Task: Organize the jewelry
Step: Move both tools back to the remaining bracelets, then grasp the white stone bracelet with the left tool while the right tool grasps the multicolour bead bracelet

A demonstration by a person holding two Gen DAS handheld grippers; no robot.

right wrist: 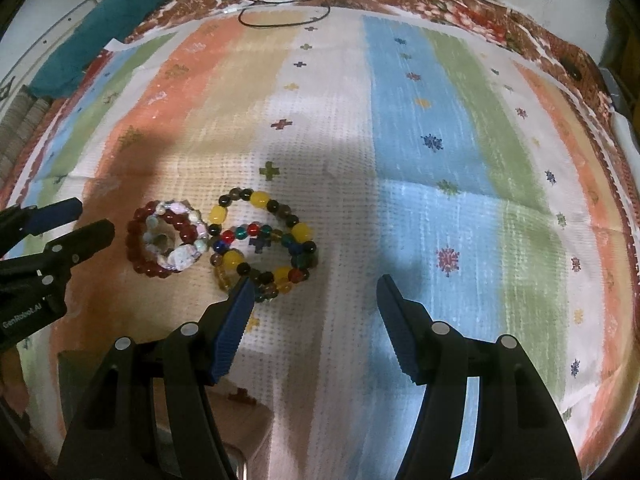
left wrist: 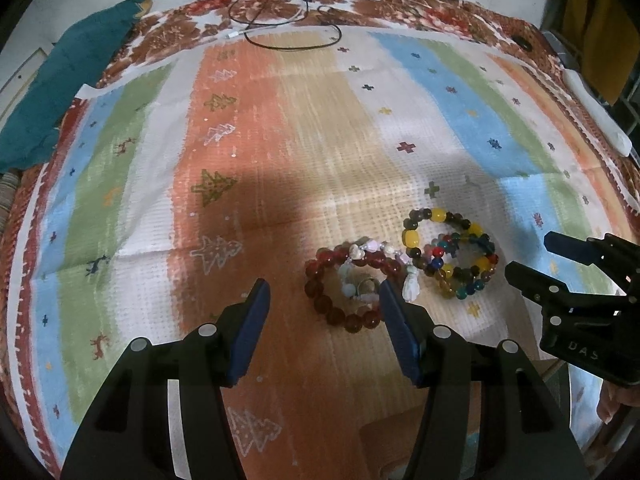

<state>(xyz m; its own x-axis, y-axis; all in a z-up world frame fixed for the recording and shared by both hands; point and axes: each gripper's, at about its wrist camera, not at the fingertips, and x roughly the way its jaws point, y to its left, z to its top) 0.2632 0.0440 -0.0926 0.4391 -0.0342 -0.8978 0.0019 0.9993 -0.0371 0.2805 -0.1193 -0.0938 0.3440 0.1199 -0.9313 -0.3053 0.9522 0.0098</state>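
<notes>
A dark red bead bracelet [left wrist: 328, 308] lies on the striped cloth [left wrist: 248, 152] with a pale pink and white bead bracelet [left wrist: 360, 254] and a small ring inside it. Just to its right lies a pile of multicoloured bracelets with yellow beads [left wrist: 450, 256]. My left gripper [left wrist: 323, 292] is open and empty above the red bracelet's near side. My right gripper [right wrist: 314, 286] is open and empty, its left finger over the near edge of the multicoloured pile [right wrist: 264, 244]. The red bracelet [right wrist: 140, 236] lies left of that pile. Each gripper shows in the other's view: the right [left wrist: 532, 256], the left [right wrist: 92, 220].
A black cord [left wrist: 288, 28] and a white cable lie at the far edge of the table. A teal cloth [left wrist: 64, 80] lies at the far left. A white object [left wrist: 596, 116] lies along the right edge. A floral cloth [right wrist: 460, 4] borders the striped cloth.
</notes>
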